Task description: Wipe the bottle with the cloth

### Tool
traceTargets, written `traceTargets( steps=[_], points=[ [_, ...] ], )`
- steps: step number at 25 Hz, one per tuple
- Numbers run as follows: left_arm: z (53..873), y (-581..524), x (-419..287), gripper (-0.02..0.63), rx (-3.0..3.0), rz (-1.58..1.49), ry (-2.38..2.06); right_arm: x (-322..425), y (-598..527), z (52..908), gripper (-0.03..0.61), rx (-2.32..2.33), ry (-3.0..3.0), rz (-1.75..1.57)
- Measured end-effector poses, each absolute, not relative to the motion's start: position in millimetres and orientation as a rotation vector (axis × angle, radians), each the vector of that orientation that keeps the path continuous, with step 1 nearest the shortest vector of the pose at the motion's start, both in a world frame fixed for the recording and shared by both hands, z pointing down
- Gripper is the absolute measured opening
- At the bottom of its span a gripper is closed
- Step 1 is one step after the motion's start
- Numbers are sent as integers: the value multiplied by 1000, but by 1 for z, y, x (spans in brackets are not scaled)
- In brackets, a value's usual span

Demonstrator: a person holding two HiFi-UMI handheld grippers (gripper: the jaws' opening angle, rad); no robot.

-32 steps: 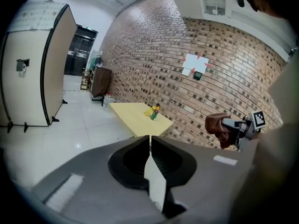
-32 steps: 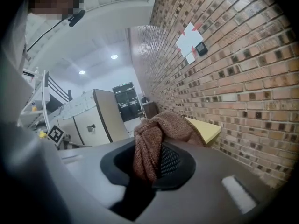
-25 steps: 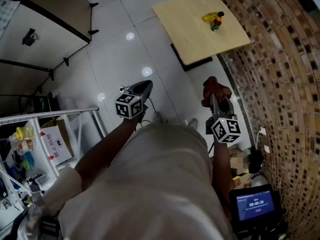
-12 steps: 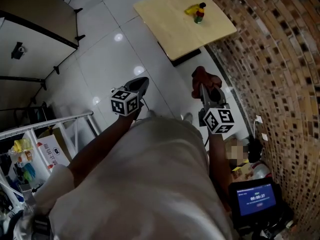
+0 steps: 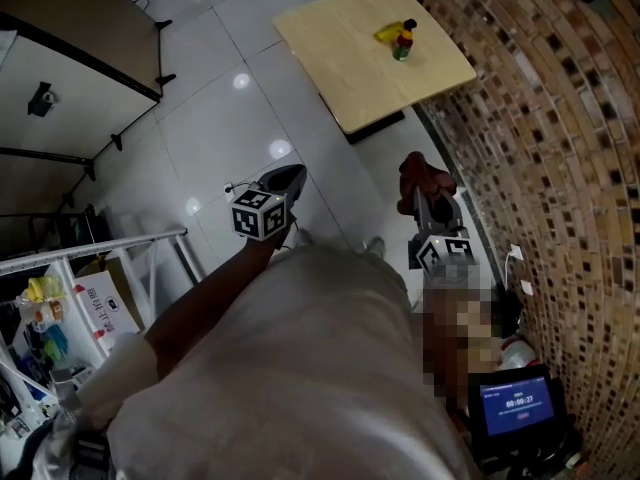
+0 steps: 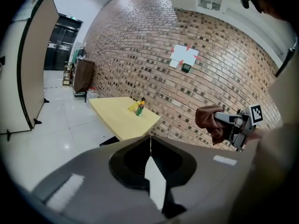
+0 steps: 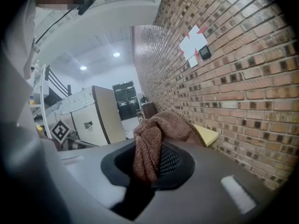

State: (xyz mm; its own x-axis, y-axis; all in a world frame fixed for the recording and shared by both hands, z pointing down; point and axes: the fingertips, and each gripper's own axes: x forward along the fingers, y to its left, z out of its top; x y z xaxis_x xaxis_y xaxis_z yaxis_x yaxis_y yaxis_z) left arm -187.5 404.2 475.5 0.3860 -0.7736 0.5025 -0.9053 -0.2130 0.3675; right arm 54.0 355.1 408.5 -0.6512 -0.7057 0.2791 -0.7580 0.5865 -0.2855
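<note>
Over the tiled floor, well short of the table (image 5: pixel 345 73) | my left gripper (image 5: pixel 284 178): jaws together, nothing between | my right gripper (image 5: pixel 430 198): clamped on the brown cloth (image 5: pixel 420 173) | bottle (image 5: pixel 402 50): on that table, just beside a yellow thing (image 5: pixel 389 34)

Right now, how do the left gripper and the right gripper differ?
The left gripper is shut on nothing; the right gripper is shut on a brown cloth. The left gripper hangs over the tiled floor; the right gripper is nearer the brick wall. Both are held in the air, short of the yellow table with the bottle.
</note>
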Motion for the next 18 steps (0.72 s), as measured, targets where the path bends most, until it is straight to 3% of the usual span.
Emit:
traceTargets(
  steps=[18],
  points=[
    [485,421,-189,11,2022,305,-1429,52,359,403,55,1220,-2714,570]
  ],
)
